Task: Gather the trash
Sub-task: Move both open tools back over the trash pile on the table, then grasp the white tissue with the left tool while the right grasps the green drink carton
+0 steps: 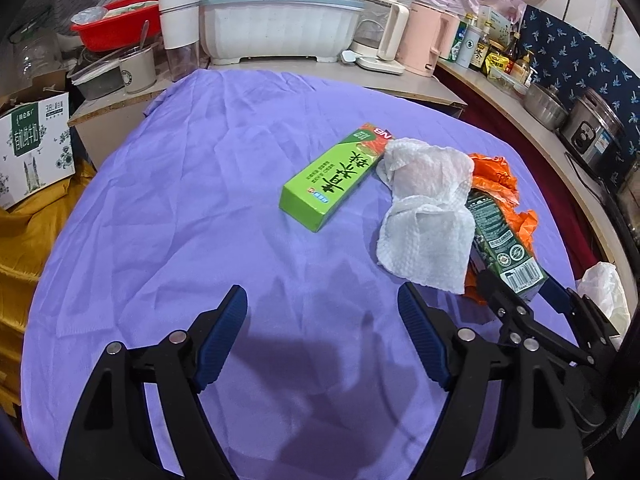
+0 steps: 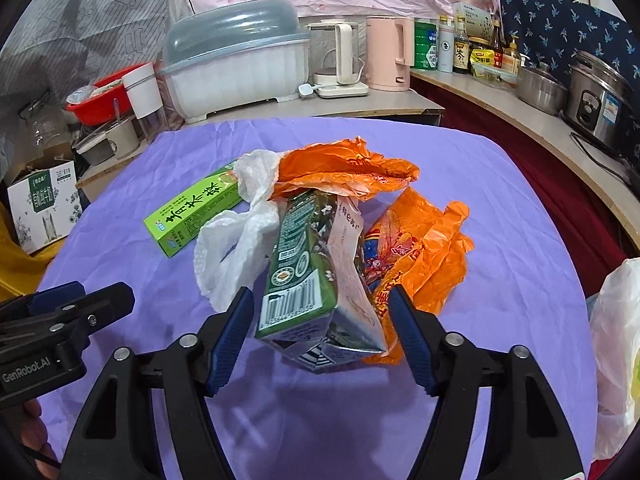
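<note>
On the purple cloth lie a light green toothpaste box (image 1: 334, 176) (image 2: 192, 212), a crumpled white paper towel (image 1: 428, 208) (image 2: 240, 240), an orange plastic bag (image 1: 496, 176) (image 2: 400, 216) and a dark green milk carton (image 1: 504, 240) (image 2: 308, 272). My left gripper (image 1: 322, 336) is open and empty over bare cloth, left of the trash. My right gripper (image 2: 320, 336) is open with its fingers on either side of the carton's near end; it also shows in the left wrist view (image 1: 532, 312).
A white plastic bag (image 2: 616, 352) sits at the table's right edge. Behind the table stand a dish rack (image 1: 280, 16), kettles (image 1: 424, 40), bottles and a red basin (image 1: 116, 24). Pots (image 1: 592, 128) line the right counter. A cardboard box (image 1: 32, 148) is at left.
</note>
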Demonstrator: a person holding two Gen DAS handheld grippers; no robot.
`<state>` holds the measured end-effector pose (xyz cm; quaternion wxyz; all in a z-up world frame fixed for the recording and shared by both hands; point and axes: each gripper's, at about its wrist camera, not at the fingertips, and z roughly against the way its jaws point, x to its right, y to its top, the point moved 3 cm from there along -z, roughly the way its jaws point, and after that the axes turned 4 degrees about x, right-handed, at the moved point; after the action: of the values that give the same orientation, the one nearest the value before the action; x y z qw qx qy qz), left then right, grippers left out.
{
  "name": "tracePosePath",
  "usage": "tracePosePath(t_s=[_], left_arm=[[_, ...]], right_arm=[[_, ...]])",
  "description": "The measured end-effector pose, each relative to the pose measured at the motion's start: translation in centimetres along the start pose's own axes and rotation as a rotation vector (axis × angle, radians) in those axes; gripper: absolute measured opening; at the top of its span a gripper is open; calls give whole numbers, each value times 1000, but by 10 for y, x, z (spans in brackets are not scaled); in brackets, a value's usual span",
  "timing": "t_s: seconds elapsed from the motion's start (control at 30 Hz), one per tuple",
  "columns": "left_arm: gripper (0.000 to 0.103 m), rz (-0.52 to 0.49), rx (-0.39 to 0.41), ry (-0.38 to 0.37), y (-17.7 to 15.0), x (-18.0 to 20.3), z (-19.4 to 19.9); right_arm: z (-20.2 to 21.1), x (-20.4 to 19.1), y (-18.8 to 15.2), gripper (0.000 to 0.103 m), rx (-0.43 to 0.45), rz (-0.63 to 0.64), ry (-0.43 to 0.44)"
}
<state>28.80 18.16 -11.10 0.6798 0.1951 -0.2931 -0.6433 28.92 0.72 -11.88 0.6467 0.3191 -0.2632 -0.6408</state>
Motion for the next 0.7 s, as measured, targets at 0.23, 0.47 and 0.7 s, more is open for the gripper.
tracePosePath(t_s=[0.23,0.47,0.7], left_arm=[[79,-24,-3,-38,4,22,-7],[82,-74,-6,-103,7,56,-22],[80,-129,-26,-83,7,83,-52]], right_arm=[[12,15,3,48,16,-41,28],[25,45,3,46,30,-114,25],[27,71,-5,46,25,-174,16]])
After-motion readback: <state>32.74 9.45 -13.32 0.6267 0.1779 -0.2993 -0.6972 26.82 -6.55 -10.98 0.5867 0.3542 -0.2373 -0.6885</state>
